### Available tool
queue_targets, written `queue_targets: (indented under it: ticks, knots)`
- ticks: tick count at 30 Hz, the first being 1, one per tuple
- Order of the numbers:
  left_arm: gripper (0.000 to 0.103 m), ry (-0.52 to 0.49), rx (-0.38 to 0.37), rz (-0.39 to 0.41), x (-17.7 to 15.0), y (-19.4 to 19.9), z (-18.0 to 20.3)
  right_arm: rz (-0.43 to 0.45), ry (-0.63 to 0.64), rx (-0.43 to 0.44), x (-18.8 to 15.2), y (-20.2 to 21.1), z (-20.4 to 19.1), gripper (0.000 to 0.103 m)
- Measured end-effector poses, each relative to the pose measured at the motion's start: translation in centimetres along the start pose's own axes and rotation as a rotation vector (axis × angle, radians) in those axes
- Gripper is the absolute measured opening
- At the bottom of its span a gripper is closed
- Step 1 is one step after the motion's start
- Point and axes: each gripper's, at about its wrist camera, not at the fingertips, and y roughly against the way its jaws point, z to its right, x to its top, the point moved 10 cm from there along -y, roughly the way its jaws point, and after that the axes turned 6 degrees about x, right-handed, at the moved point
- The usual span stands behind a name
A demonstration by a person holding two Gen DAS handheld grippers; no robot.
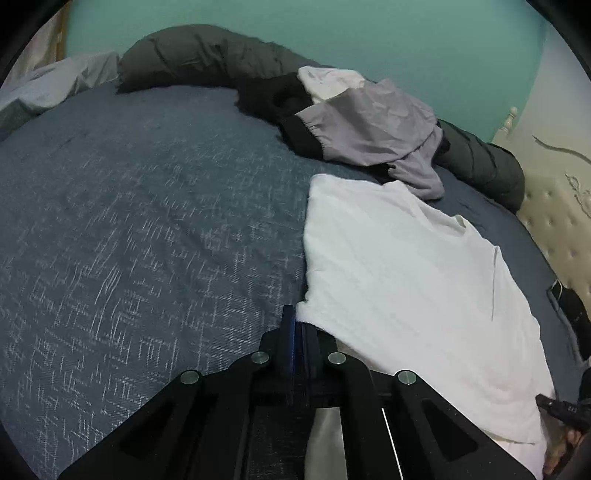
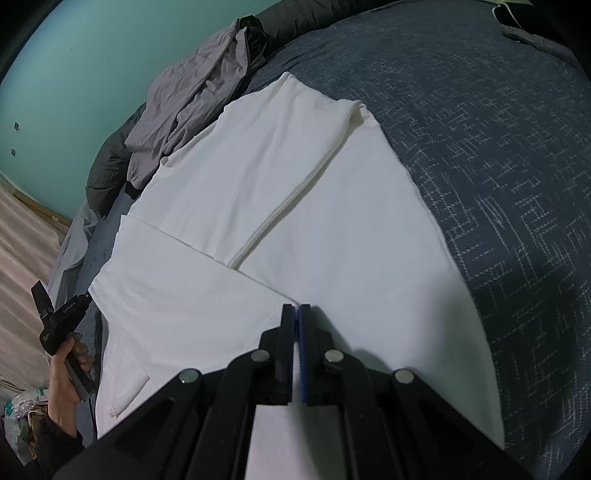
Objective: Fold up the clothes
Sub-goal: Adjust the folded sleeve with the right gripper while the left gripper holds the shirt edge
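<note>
Bedding fills both views: we work over a wide dark blue bedspread with a pale woven pattern, and a heap of unfolded clothes, topped by a crumpled lilac-grey garment, waits near the teal wall. On the bedspread lies our white cotton T-shirt, spread flat with one side already laid over the middle, so its doubled edge runs as a long ridge down the cloth.

We judge the fold to be partly done. Our left gripper is clenched at the shirt's near corner, with the white hem meeting its tips; whether cloth is truly pinched we cannot tell. Our right gripper is clenched too, its tips resting over the shirt near the crossing folds, with no cloth visibly between them.

Next, we think, comes carrying the held corner across, which calls for a firm pinch and a low, even sweep.
</note>
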Motion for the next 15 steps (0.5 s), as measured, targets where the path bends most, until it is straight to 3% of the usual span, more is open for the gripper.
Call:
queue_targets:
  ticks: [6,8,10,15]
  knots:
    - [0.005,0.022,-0.045,-0.02,-0.4,-0.4,0.4,-0.002,-0.003,0.003,0.0,-0.1,0.0,0.002]
    - [0.024,0.018,-0.07,-0.018,-0.2,-0.5,1.0,-0.003,-0.004,0.003,0.0,-0.1,0.0,0.002]
    - [0.034,0.018,-0.101,-0.032,-0.4,-0.8,1.5,-0.003,-0.003,0.002,0.0,-0.1,0.0,0.002]
    - [0.032,-0.059,-0.06,-0.061,-1.2,-2.3,2.1,-0.002,-0.007,0.002,-0.2,-0.1,0.0,0.002]
